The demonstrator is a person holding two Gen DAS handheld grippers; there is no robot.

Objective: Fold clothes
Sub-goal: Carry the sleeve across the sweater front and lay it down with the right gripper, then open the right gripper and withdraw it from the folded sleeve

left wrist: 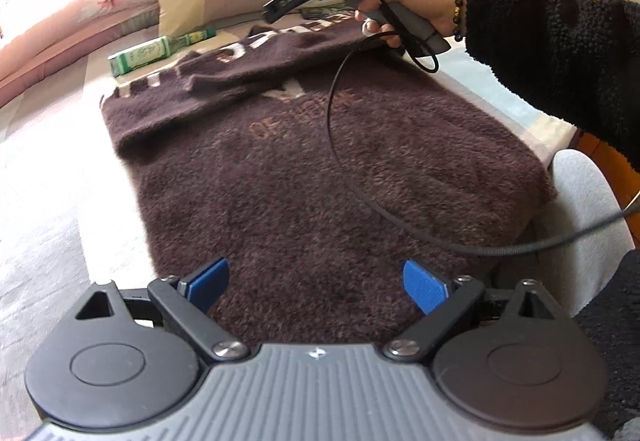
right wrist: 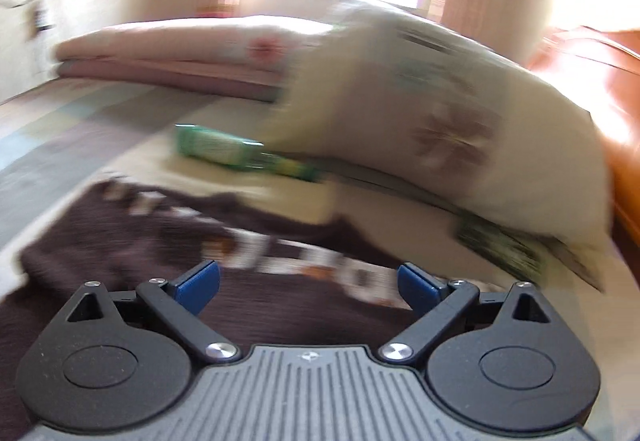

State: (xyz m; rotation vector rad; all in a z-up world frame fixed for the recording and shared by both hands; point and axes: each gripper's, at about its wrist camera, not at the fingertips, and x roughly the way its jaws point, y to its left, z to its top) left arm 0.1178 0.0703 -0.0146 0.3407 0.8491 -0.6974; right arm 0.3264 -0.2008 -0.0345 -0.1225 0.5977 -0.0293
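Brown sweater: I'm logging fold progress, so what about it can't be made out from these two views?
- Lettering on the brown sweater: left wrist view, partly covered by the folded-over sleeve.
- Near hem: left wrist view, hidden behind the left tool, jaws open.
- Sweater print: right wrist view, motion blur smears it; the right tool is open.
- Green box label: blurred, unreadable.

the right wrist view was motion-blurred; the sweater's (right wrist: 120, 241) lettering and the green box's (right wrist: 216, 149) print were unreadable.
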